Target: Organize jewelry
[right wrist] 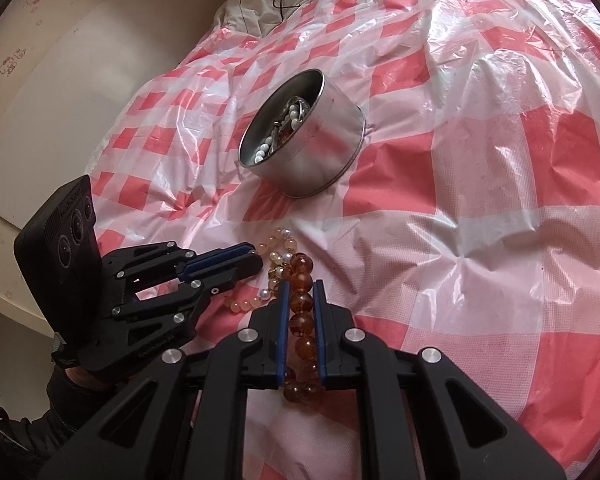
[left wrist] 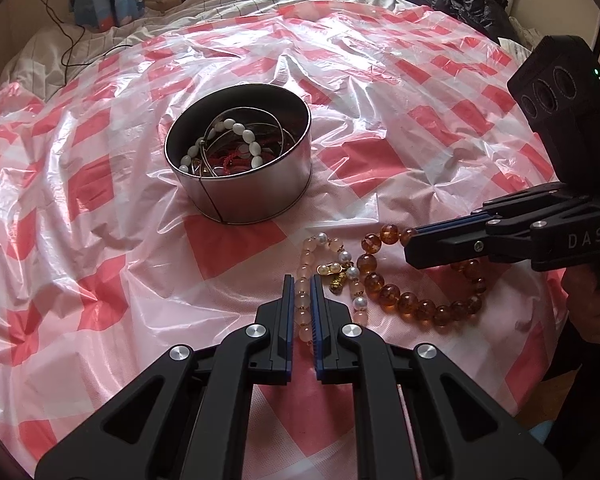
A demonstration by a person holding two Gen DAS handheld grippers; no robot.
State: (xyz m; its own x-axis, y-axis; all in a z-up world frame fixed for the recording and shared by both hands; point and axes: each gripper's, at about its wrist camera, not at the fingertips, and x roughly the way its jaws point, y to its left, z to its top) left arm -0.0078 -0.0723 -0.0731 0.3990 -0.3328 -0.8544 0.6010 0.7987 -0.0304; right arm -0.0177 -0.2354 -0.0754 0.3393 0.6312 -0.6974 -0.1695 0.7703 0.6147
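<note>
both grippers are at the pickup step. the left gripper (left wrist: pixel 302 292) straddles the pink bead bracelet (left wrist: pixel 328 276), fingers narrowly apart around its beads, apparently closing on them. the right gripper (right wrist: pixel 300 296) pinches the amber bead bracelet (right wrist: pixel 302 320) between its pads. both bracelets lie touching on the checked plastic sheet (left wrist: pixel 100 240), near the metal tin (left wrist: pixel 260 192) already holding jewelry. next, i'd guess: lift and carry to the tin without tangling strands.

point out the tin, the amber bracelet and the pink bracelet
tin (left wrist: pixel 260 188), left wrist view, on its outer wall
amber bracelet (left wrist: pixel 390 294), left wrist view, on a bead
pink bracelet (left wrist: pixel 305 258), left wrist view, on a pink bead
</note>
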